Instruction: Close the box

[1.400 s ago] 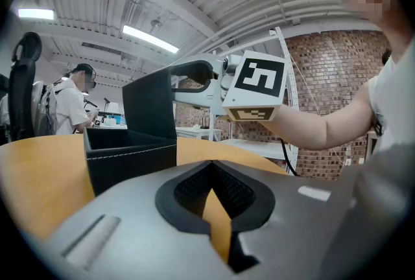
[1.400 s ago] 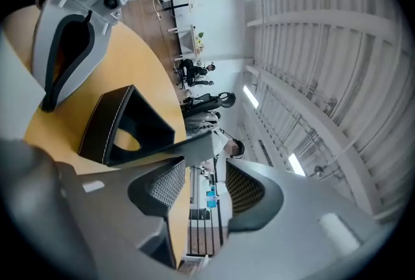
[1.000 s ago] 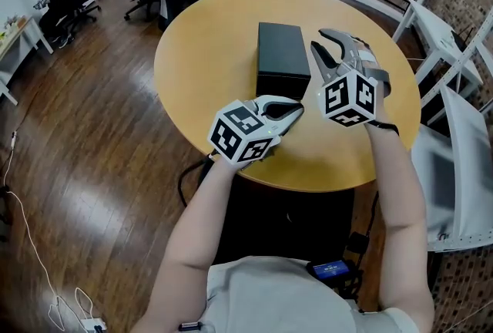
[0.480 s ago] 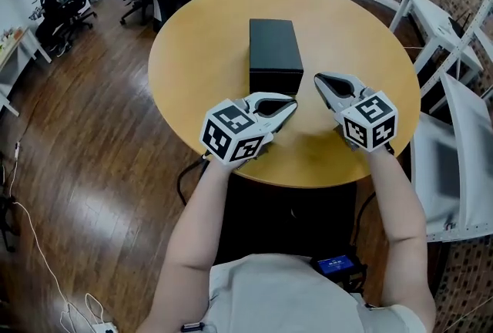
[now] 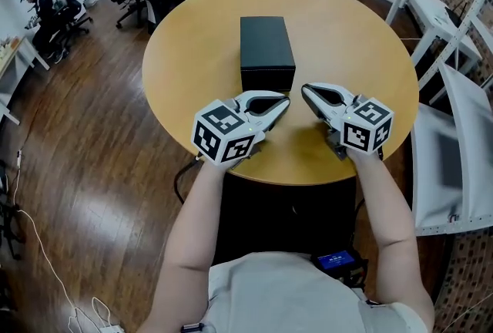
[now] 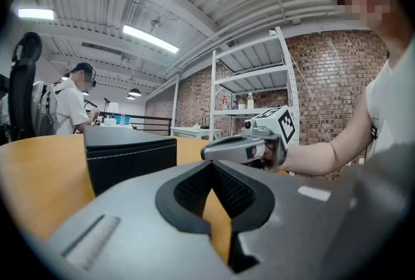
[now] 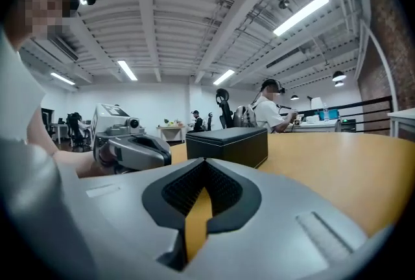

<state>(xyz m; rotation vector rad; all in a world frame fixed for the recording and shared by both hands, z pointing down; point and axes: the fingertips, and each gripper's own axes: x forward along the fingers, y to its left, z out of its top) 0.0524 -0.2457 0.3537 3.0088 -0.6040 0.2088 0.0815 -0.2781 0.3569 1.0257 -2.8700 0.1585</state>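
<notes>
Box (image 5: 266, 54) on round table (image 5: 347, 31) in head view, black, lid down flat, prob. shut already. Long side pointing away from the body, short end facing both claws. Left claw (image 5: 283, 102) just beside that near end, a bit to its rt. Right claw (image 5: 306, 90) near too, further rt. Left one nearer, so prob. best for any last push on the lid.

Left gripper view: left claw (image 6: 211, 163) clenched, nothing inside. Box (image 6: 130, 157) ahead, to the left.

Right gripper view: right claw (image 7: 204, 159) clenched too, empty. Box (image 7: 227, 142) ahead, a bit rt.

Whole box top only in head view. Lid seam from the side, no gap, only in gripper views.
</notes>
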